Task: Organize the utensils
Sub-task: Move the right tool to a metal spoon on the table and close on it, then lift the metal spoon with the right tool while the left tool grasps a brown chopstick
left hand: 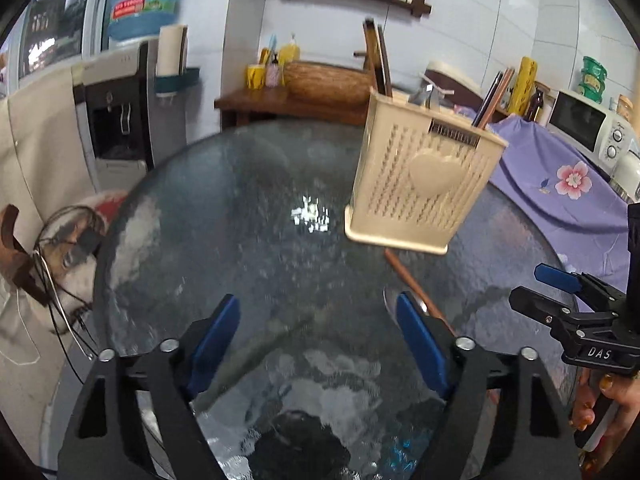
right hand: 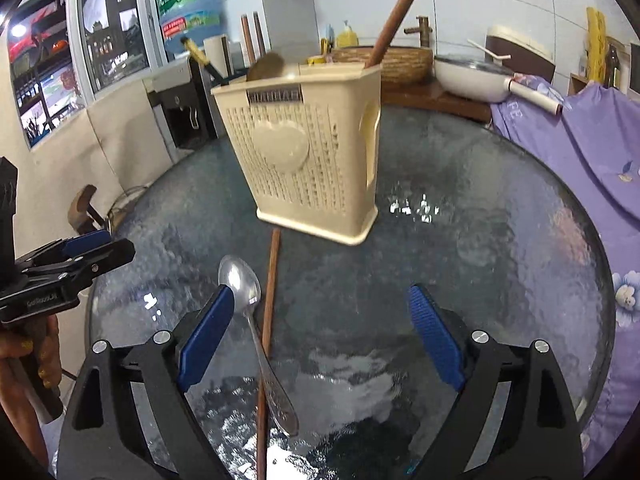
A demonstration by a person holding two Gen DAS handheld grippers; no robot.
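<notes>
Right wrist view shows the spoon lying on the glass table on the near side of the cream holder, handle toward me, just beside my right gripper's left finger, nearer it than my left gripper; both are spread, empty.

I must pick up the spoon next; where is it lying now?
In the right wrist view, the spoon lies on the glass table, crossing a chopstick, near the right claw's left finger, before the cream basket.

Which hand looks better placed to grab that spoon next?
Probably the right. The right gripper is open with the spoon lying between its fingers, beside a chopstick. The left gripper is open over bare glass.
</notes>
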